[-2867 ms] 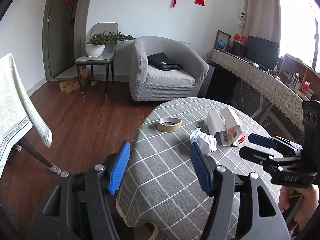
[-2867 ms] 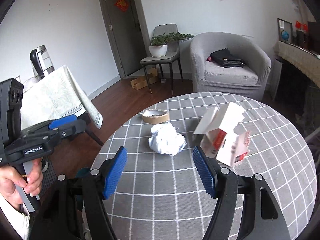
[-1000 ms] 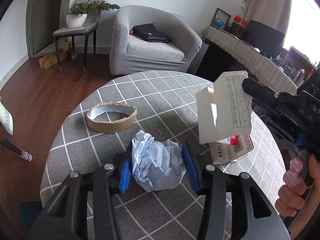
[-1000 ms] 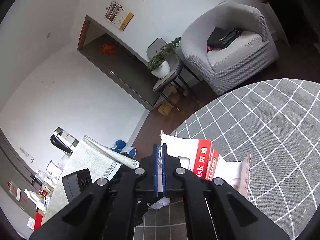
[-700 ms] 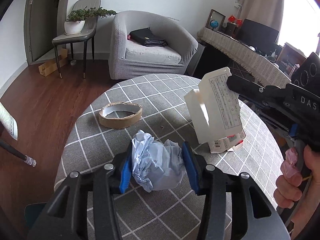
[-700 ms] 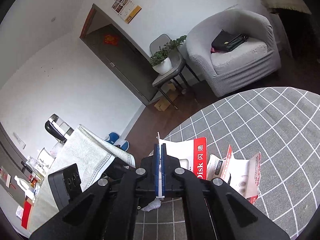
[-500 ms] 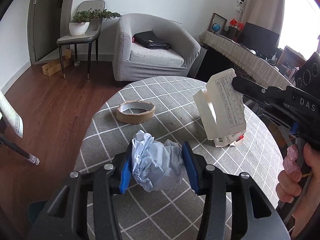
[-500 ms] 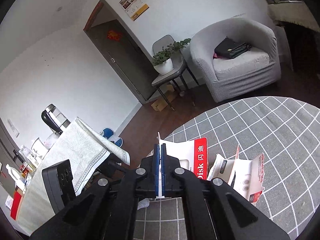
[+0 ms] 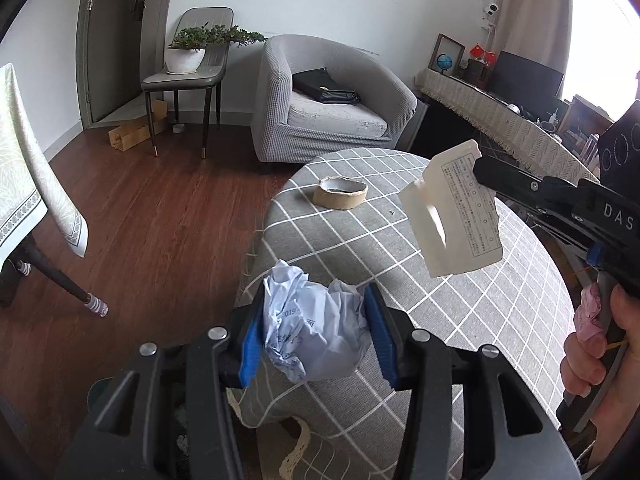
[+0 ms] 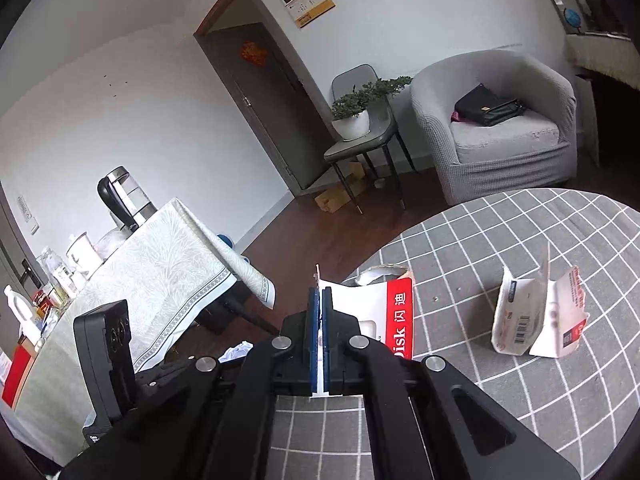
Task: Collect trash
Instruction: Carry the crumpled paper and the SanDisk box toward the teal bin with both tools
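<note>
Left wrist: left hand-held gripper [image 9: 314, 330] clamps crumpled paper [image 9: 312, 332] | right hand-held gripper [image 10: 319, 344] pinches card [image 10: 380, 312]

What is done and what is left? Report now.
Nothing looks binned yet. In hand: left gripper is shut on the paper ball; right gripper pinches a card flap. Left on the table: torn box and tape roll. No bin is clearly visible.

A home living room: grey armchair [image 9: 328, 100], potted plant [image 9: 188, 50], checked-cloth round table [image 9: 480, 300], wooden floor [image 9: 140, 220]
</note>
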The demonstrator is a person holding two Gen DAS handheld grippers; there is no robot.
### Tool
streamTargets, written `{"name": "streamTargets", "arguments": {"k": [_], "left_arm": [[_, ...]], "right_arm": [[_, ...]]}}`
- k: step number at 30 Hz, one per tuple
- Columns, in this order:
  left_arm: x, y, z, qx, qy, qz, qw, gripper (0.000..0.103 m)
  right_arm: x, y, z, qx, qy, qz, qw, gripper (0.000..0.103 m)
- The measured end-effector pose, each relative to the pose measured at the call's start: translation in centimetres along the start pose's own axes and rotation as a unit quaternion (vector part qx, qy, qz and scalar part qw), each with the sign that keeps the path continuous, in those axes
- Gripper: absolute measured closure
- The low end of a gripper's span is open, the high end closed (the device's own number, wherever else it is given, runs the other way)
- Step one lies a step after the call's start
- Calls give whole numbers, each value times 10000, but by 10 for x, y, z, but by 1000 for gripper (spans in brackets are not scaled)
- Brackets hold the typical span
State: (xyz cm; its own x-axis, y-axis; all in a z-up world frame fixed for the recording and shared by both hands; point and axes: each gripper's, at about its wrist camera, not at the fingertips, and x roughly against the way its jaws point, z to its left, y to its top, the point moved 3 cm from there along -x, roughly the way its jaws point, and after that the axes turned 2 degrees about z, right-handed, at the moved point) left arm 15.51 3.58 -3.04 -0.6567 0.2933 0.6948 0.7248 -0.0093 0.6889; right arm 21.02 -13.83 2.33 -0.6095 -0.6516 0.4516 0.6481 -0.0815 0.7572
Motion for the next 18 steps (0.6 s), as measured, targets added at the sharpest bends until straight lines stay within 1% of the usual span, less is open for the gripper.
{"name": "streamTargets", "arguments": {"k": [8,12,18], "left_arm": [[32,-18,35,163,135,-129,9997,54],[42,-30,55,219,243,-91,9994,54],[49,-50,89,314,379,82,9988,54]], "right_arm": [[-13,-14,46,248,189,99,9995,102],[-26,-21,66,334,282,181,9989,102],[-48,-33,97,492,481,320,9971,102]]}}
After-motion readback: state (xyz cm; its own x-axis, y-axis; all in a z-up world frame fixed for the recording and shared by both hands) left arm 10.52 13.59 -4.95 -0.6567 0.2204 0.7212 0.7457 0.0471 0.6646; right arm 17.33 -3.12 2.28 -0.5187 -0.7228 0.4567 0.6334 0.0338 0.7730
